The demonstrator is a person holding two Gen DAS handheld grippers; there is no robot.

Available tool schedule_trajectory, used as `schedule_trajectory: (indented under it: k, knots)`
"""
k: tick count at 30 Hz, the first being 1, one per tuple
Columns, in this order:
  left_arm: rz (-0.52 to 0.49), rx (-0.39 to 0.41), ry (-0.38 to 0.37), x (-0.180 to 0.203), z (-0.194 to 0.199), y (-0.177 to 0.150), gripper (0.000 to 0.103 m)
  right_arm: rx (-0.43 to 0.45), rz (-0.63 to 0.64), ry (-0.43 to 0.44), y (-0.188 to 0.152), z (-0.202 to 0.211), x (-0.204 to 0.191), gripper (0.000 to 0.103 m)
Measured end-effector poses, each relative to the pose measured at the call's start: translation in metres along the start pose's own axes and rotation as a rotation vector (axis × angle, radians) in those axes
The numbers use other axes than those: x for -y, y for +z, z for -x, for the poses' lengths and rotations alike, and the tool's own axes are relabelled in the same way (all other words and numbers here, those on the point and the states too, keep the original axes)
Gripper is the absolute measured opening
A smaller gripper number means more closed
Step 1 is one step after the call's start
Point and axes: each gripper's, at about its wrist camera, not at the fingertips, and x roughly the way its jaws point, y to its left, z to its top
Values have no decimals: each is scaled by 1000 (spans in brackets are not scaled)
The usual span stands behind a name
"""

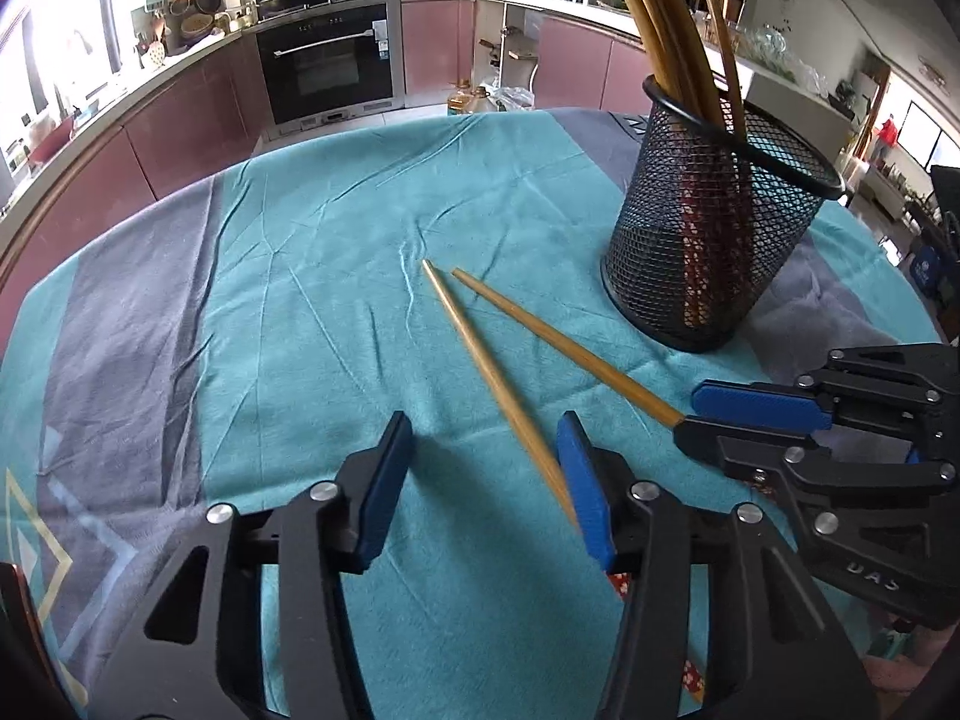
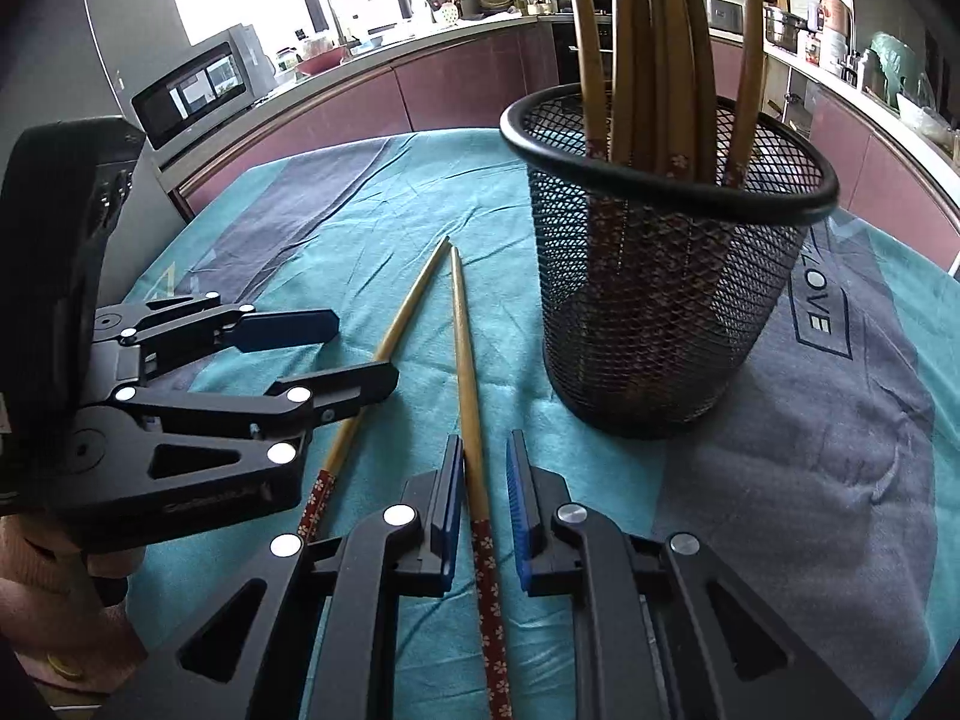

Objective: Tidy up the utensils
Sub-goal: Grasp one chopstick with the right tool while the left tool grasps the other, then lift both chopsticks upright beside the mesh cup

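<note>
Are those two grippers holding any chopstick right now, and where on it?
Neither grips yet. The right gripper straddles one chopstick near its patterned end; the left gripper is open.

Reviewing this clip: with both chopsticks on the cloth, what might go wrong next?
The right hand-held gripper straddles one chopstick with its fingers not yet shut; a loose close may let it roll or pivot. The left hand-held gripper is open, and the other chopstick lies near one pad. The mesh holder is crowded and might tip on insertion.
</note>
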Motion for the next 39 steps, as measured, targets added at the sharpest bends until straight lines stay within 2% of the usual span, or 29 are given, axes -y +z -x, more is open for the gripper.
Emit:
schedule_trajectory:
  k: [4, 8, 14, 21, 24, 28, 39]
  knots:
    - [-2, -4, -4, -1, -1, 3, 29, -1, 8, -3, 1, -1, 0, 13]
    - [2, -9, -5, -6, 1, 4, 19, 1, 34, -17, 6, -4, -4, 14]
    - [17, -20, -22, -14, 0, 5, 20, -6, 87, -32, 14, -13, -12, 17]
    - [44, -19, -39, -21, -1, 6, 14, 6, 117, -50, 19, -18, -16, 16]
    - [60, -14, -38, -23, 0, 4, 11, 9, 98, -37, 19, -16, -13, 6]
    - [87, -9, -40, -24, 2, 2, 8, 14, 67, -20, 18, -15, -9, 6]
    - [110, 34, -49, -27, 25, -8, 7, 54, 24, 44, 13, 6, -9, 6]
